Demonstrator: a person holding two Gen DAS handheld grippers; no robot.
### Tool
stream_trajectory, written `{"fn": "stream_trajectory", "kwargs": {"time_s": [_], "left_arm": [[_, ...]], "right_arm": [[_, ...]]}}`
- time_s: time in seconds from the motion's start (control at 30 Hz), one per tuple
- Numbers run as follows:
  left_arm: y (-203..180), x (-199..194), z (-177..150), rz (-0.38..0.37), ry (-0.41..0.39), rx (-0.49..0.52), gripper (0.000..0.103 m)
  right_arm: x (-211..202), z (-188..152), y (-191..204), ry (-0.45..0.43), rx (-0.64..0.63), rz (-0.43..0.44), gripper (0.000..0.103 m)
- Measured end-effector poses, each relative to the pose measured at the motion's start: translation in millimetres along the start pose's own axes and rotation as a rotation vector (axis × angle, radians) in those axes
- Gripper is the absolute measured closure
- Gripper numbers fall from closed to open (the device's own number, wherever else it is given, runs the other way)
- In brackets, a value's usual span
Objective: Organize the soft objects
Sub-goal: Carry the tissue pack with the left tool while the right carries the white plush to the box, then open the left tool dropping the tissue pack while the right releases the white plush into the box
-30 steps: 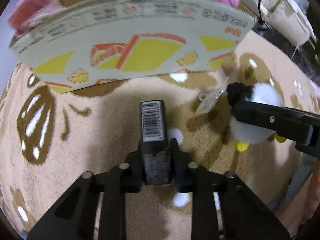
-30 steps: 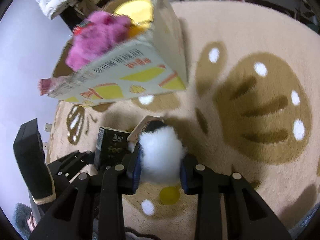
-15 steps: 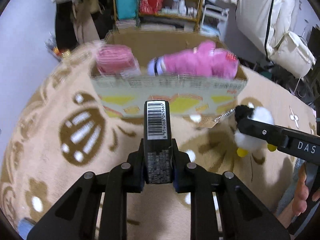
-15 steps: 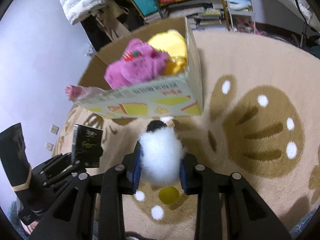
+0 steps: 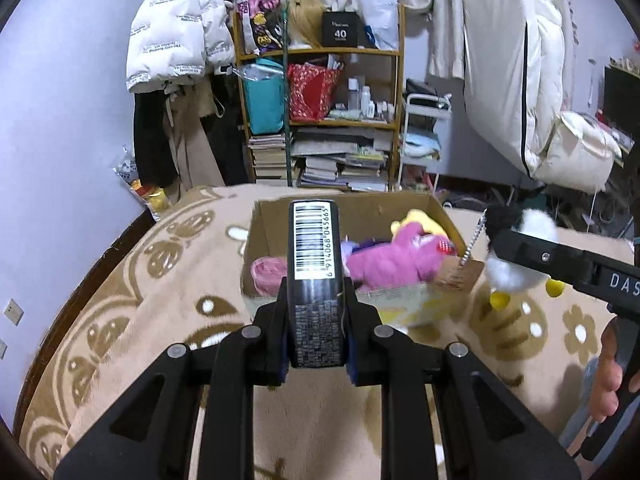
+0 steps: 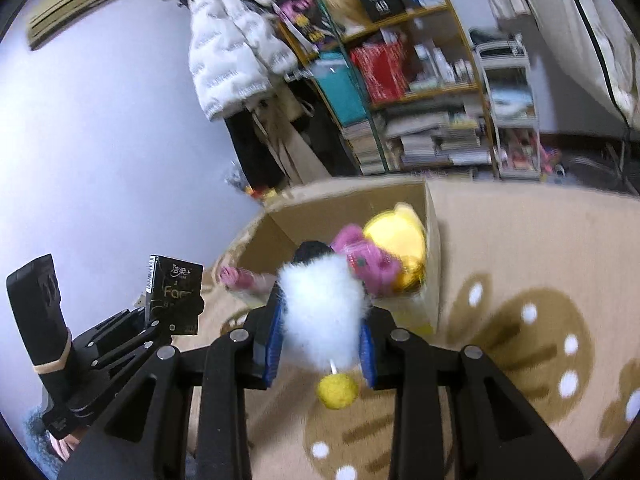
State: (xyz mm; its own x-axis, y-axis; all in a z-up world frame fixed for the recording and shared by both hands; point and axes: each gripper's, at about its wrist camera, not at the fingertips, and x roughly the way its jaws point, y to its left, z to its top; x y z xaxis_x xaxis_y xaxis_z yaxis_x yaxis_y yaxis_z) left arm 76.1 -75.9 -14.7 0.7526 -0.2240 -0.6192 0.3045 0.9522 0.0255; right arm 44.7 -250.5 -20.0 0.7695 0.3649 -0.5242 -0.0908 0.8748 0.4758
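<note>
- The left gripper [image 5: 316, 332] is raised above the beige patterned carpet [image 5: 132, 320] and points forward and downward toward an open cardboard box [image 5: 440, 212] on the floor.
- Its fingers [image 5: 276, 340] are clenched tight on a slim black tissue pack [image 5: 316, 280], which stands upright between the pads, barcode end uppermost.
- From the right wrist view the same pack [image 6: 174, 294] shows its broad black face with gold lettering, held clear of the carpet at the left of the frame.
- The right gripper [image 6: 322, 344] is likewise raised and tilted down toward the box [image 6: 434, 240], just to the right of the left one.
- Its fingers [image 6: 274, 344] squeeze a fluffy white penguin toy [image 6: 322, 312] by the body; the black head points toward the box and a yellow foot [image 6: 337, 390] hangs below the pads.
- In the left wrist view the toy [image 5: 516, 252] sits at the tip of the right gripper, with a bead chain and a paper tag [image 5: 460, 274] dangling from it over the box's near corner.
- A person's hand [image 5: 608, 376] grips the right gripper's handle at the right edge.
- Inside the box lie a pink plush toy [image 5: 392, 260], a yellow plush toy [image 6: 396, 236] and a pink roll [image 5: 266, 272].
- Behind the box stand a crowded wooden shelf [image 5: 320, 120] and a white puffer jacket [image 5: 176, 28] hanging on the wall.
</note>
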Motion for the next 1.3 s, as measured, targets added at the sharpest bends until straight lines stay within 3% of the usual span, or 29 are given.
{"fn": "stream_trajectory", "kwargs": {"time_s": [0.2, 0.37, 0.6, 1.0, 1.1, 1.3], "left_arm": [[11.2, 5.8, 27.6, -0.026, -0.037, -0.026, 0.084], [12.9, 19.6, 49.3, -0.001, -0.072, -0.002, 0.084], [16.8, 50.0, 60.3, 0.014, -0.049, -0.003, 0.084], [19.4, 88.5, 56.0, 0.011, 0.039, 0.0, 0.081], [20.0, 91.8, 53.2, 0.005, 0.049, -0.003, 0.079], [28.6, 87.6, 48.5, 0.045, 0.049, -0.034, 0.069]], "right_arm": [[14.8, 26.8, 12.1, -0.036, -0.06, 0.016, 0.07], [28.9, 42.8, 18.7, -0.044, -0.115, 0.02, 0.07], [53.3, 59.6, 20.6, -0.051, -0.166, 0.03, 0.07], [82.9, 62.4, -0.2, -0.057, -0.109, 0.056, 0.069], [86.3, 59.2, -7.0, -0.05, -0.072, 0.099, 0.067], [88.5, 55.8, -11.3, -0.028, -0.05, 0.094, 0.062]]}}
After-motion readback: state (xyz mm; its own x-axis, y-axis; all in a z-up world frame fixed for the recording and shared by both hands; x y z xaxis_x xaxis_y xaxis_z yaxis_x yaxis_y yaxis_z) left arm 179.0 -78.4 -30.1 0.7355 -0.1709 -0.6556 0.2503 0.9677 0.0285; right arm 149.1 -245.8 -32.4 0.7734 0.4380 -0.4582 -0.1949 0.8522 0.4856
